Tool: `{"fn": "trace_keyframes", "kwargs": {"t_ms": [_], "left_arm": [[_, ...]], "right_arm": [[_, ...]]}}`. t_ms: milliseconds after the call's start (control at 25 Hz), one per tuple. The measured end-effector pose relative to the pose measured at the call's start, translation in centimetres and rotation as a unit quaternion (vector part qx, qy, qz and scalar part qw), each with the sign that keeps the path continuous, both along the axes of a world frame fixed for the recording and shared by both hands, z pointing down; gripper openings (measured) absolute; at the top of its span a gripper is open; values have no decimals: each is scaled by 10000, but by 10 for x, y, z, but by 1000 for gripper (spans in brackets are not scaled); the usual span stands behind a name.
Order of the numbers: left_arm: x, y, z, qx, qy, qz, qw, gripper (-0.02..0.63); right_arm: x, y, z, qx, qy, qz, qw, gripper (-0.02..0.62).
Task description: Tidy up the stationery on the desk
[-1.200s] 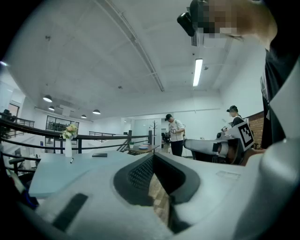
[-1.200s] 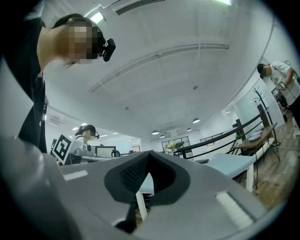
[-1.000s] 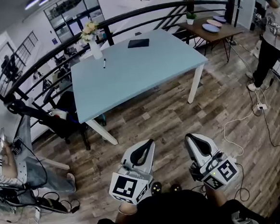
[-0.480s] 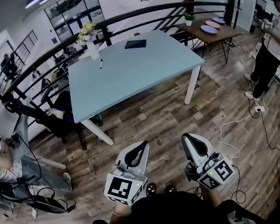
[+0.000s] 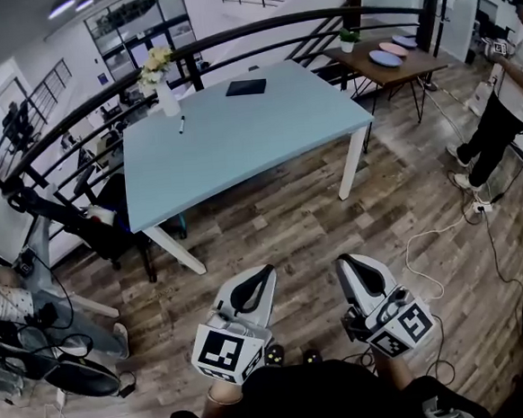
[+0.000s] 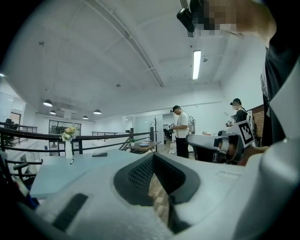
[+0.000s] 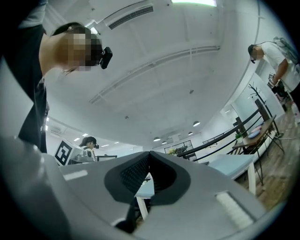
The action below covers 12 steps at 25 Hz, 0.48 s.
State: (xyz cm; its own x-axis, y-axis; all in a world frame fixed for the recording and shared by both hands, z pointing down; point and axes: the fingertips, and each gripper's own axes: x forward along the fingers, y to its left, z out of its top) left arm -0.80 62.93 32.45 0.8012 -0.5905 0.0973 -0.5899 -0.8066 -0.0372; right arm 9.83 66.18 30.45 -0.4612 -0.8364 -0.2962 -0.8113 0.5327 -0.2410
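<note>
Both grippers are up in front of the body and both are empty. The left gripper (image 5: 260, 278) has its jaws pressed together with nothing between them, plain in its own view (image 6: 153, 155), and the right gripper (image 7: 150, 154) is closed on air as well.

The stationery is well ahead, across bare floor, on the desk (image 5: 239, 151). The pen (image 5: 181, 125) lies on the far-left part of the top, just beside the vase (image 5: 166, 98), with its long axis running roughly away from the person. The notebook (image 5: 246, 88) lies flat near the far edge, about midway along it, well apart from the pen.

So the pen sits up and to the left of the fingers, and the left gripper looks the nearer one for it; the right gripper (image 5: 357, 273) lines up better with the notebook (a judgement from the head view only).

What's in the way? Neither item is within reach yet. The desk's near side faces the person, a chair (image 5: 101, 230) crowds its left end, and cables (image 5: 426, 236) trail over the floor to the right. A person (image 5: 497, 113) stands well clear at far right.
</note>
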Motion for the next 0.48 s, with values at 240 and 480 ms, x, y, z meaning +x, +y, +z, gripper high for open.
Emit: {"fn": "trace_keyframes", "kwargs": {"t_ms": [240,480], "left_arm": [[9,8,4,42,-65,-64,9999,-6],[17,6,7,2,-68,-61,10000,-6]], "right_arm": [[12,8,9,-51,-13,-59,10000,5],[21,9,17,-120,-32,-35,9999,5]]}}
